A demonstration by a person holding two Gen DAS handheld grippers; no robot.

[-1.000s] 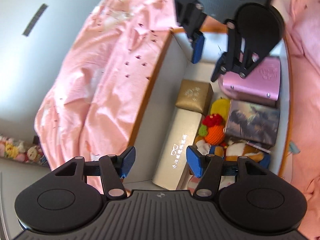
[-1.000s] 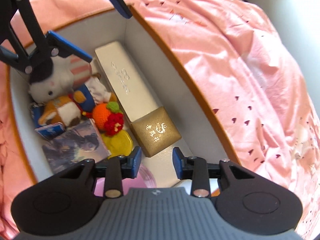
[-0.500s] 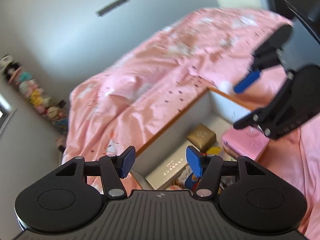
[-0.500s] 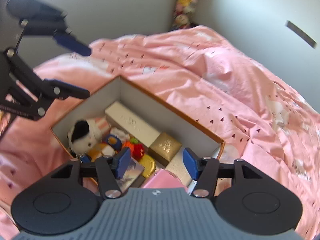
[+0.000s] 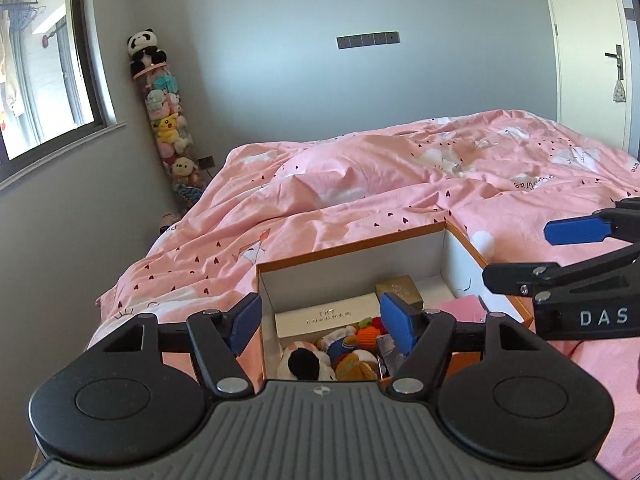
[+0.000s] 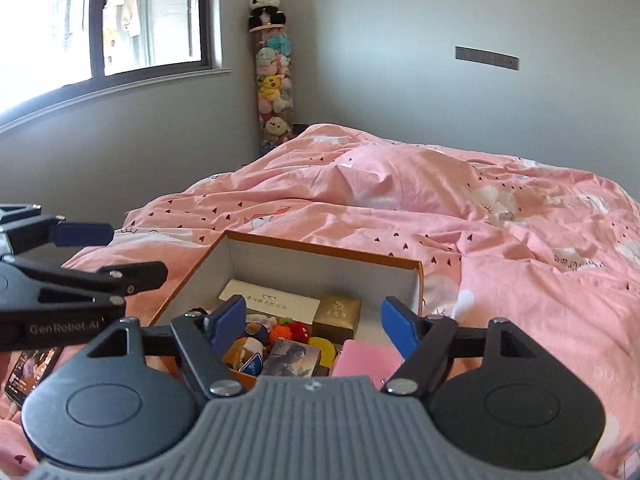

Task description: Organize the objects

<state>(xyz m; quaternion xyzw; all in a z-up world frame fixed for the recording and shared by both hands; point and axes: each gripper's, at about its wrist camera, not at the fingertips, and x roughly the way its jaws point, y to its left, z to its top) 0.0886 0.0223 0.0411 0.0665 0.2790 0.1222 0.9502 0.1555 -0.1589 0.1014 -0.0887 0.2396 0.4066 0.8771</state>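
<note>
An orange-rimmed white box (image 5: 348, 250) (image 6: 320, 249) sits on the pink bed. Inside lie a long white case (image 5: 328, 316) (image 6: 272, 304), a gold box (image 5: 398, 286) (image 6: 338, 312), a pink case (image 5: 460, 306) (image 6: 364, 356), a picture box (image 6: 292, 356), a knitted orange fruit (image 5: 368, 332) (image 6: 280, 330) and a plush toy (image 5: 304, 362). My left gripper (image 5: 322, 318) (image 6: 136, 254) hovers above the box's near left corner, jaws opening, with nothing between them. My right gripper (image 6: 313, 316) (image 5: 516, 252) hangs over the near right side, jaws also opening and empty.
The rumpled pink duvet (image 5: 400, 184) covers the bed around the box. A phone (image 6: 32, 368) lies on the bed at the left. A tall column of plush toys (image 5: 168, 120) topped by a panda stands in the corner by the window (image 5: 40, 60). A door (image 5: 592, 60) is at right.
Both grippers drew back and up from inside the box and rolled level, so the whole room now shows. The right jaws spread much wider; the left widened slightly.
</note>
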